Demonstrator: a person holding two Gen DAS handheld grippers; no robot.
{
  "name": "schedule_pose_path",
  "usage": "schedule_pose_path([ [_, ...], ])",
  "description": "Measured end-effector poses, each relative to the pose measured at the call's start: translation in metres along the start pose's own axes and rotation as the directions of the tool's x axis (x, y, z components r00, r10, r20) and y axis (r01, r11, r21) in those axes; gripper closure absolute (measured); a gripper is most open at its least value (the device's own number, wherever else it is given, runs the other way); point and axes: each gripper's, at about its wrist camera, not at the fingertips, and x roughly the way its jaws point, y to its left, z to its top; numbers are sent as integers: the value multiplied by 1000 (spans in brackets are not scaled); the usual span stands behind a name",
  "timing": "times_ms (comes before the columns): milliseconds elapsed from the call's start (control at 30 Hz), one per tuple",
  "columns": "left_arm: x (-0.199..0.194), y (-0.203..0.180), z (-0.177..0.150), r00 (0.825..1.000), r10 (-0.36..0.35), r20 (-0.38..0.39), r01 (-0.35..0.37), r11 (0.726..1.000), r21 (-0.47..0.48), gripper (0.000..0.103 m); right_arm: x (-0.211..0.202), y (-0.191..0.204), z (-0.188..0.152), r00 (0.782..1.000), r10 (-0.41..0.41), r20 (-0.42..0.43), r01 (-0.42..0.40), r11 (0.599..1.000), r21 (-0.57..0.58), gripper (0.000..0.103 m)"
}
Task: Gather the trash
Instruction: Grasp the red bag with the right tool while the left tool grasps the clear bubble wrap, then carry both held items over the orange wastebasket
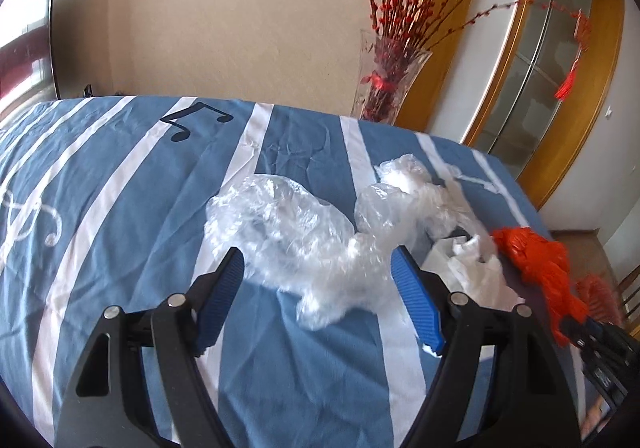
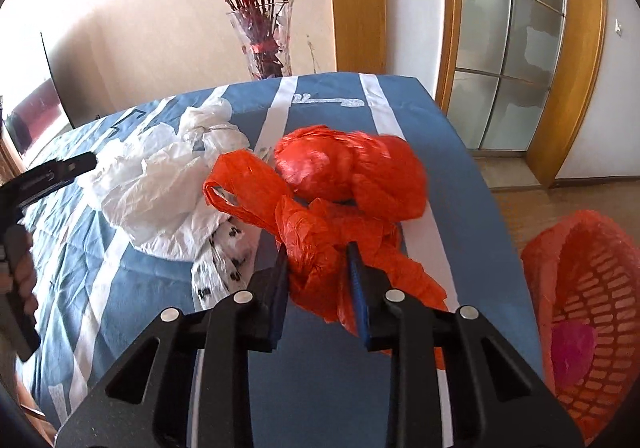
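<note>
A table covered with a blue cloth with white stripes (image 1: 120,208) carries the trash: a clear crumpled plastic bag (image 1: 288,232), a white plastic bag (image 2: 160,184) beside it, and an orange plastic bag (image 2: 340,184) near the right edge. An orange basket (image 2: 592,288) stands beside the table at the right. The right gripper (image 2: 318,252) is closed on a fold of the orange plastic bag, and the left gripper (image 1: 320,260) stands wide open, its blue pads on each side of the clear bag without pressing it.
</note>
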Motion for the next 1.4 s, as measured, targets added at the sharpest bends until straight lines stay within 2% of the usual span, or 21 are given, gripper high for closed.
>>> schedule_pose_path([
  [200,31,-4,-2,996,20,-87,-20,1000,6,29,-4,-14,-7,1000,-12,-11,13,1000,28,75],
  [333,41,4,-8,992,-28,-120,22,998,-52,50,-8,-21,-10,1000,-19,-8,20,999,43,75],
  [367,40,4,-9,993,-33,-113,28,998,-49,60,-10,-23,-11,1000,-21,-6,21,999,46,75],
  [467,39,3,-11,992,-54,-114,50,998,-37,79,-15,-27,-13,1000,-25,3,25,998,57,75],
  [567,33,6,-13,992,-72,-100,68,997,-42,87,-21,-32,-15,999,-29,13,28,997,68,75],
  [933,-26,14,-3,996,-88,17,89,994,-63,88,-51,-51,-17,996,-63,66,56,993,106,75],
  [1133,-58,-14,-2,988,-144,51,146,989,-23,87,-68,-61,-19,992,-87,95,75,989,129,75],
  [1400,-80,-75,-8,967,-249,49,247,967,57,87,-100,-80,-23,978,-150,148,126,979,162,75],
])
